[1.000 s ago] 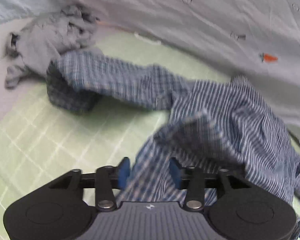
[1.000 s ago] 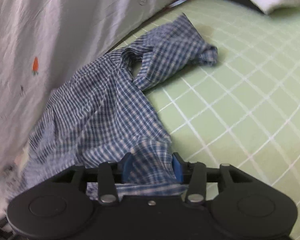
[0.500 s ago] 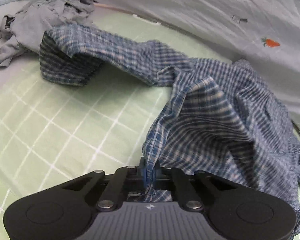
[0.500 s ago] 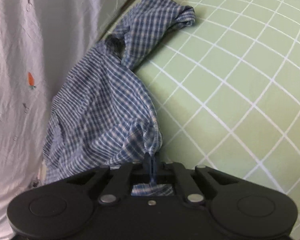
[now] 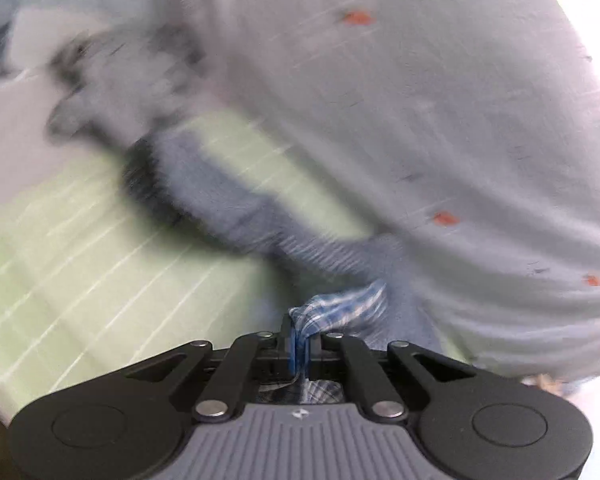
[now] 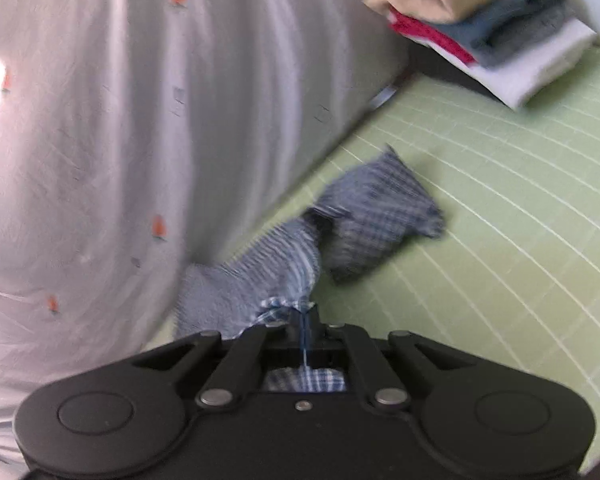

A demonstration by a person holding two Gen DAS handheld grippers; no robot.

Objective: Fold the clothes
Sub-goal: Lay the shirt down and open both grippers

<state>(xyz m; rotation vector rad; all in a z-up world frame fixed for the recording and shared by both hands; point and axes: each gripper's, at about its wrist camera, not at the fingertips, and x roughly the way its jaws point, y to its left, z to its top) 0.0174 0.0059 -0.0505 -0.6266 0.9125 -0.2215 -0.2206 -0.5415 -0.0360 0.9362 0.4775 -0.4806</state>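
Observation:
A blue-and-white checked shirt (image 5: 220, 196) stretches across the green gridded mat (image 5: 80, 272), blurred by motion. My left gripper (image 5: 299, 344) is shut on a bunched edge of it, and the cloth rises from the mat into the jaws. In the right wrist view the same checked shirt (image 6: 376, 208) trails over the mat (image 6: 520, 240), with one sleeve end lying flat. My right gripper (image 6: 304, 328) is shut on another edge of the shirt, with a strip of fabric pinched thin between the pads.
A pale sheet with small orange carrot prints (image 5: 440, 100) hangs close beside the mat (image 6: 120, 140). A crumpled grey garment (image 5: 112, 76) lies at the mat's far left. A stack of folded clothes (image 6: 480, 20) sits at the far right corner.
Both grippers closed on the shirt's edges, then lifted and pulled back. The shirt has been drawn off the mat, stretched out and raised. The left view has rolled and is now blurred.

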